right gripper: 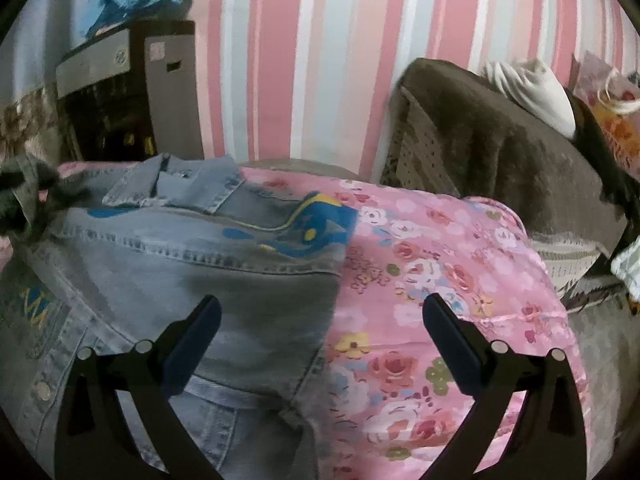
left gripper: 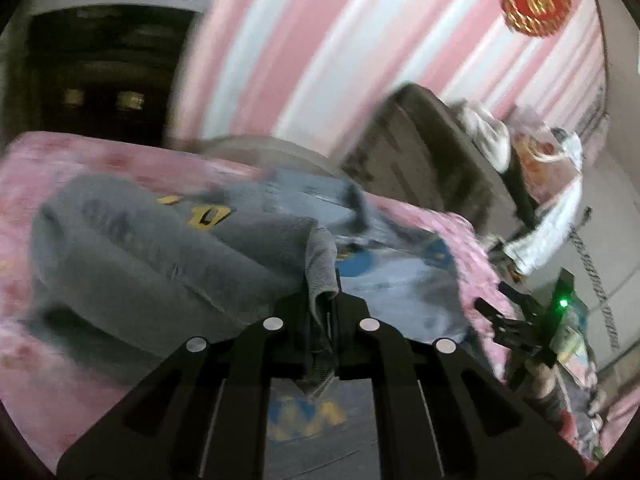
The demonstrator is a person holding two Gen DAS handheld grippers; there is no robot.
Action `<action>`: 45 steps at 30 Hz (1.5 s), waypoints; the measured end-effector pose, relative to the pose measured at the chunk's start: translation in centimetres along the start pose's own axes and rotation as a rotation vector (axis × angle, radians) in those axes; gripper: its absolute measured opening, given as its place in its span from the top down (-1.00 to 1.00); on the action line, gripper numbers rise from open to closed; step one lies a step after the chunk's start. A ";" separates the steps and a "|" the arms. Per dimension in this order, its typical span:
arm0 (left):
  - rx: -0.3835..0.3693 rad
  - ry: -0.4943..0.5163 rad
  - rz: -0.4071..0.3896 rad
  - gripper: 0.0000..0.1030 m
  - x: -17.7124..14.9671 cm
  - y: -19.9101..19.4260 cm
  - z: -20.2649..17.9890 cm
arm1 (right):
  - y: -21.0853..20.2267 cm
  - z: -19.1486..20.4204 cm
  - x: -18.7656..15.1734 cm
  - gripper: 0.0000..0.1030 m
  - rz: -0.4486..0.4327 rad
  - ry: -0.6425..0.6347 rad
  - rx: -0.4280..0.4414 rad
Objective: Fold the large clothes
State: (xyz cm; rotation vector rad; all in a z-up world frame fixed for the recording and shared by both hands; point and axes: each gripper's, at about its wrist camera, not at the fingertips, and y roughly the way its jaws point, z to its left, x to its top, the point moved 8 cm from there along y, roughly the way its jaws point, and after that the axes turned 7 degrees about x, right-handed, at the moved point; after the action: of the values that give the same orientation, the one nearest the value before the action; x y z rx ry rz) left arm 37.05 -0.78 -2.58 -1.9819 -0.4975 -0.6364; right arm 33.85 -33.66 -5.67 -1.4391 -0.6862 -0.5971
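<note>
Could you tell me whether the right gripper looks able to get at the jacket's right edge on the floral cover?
Probably yes: the right gripper is open with the denim jacket edge between its fingers, nothing covering it.

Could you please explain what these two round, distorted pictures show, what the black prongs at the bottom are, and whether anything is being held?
There is no robot here: a person holds a two-finger gripper in each hand, and each carries a fisheye camera looking along its fingers, hence the round, bent pictures. The black prongs are those fingers. One picture is from the left gripper, which is shut on a fold of the denim jacket and lifting it; this view is blurred. The other is from the right gripper, whose jaws stand wide open above the jacket's edge, holding nothing. The jacket lies on a pink floral bedspread, before a pink striped wall. A brown sofa stands beside it.
</note>
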 end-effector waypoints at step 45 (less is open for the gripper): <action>0.432 0.150 -0.123 -0.92 -2.4 -6.9 11.2 | 3.9 17.6 0.1 0.11 0.161 -0.053 0.419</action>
State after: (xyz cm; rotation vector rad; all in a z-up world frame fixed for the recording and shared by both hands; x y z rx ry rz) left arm 33.76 12.15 -3.92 -1.4949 -0.6106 -0.6833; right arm 35.64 -15.85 -8.15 -1.1070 -0.6829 -0.2690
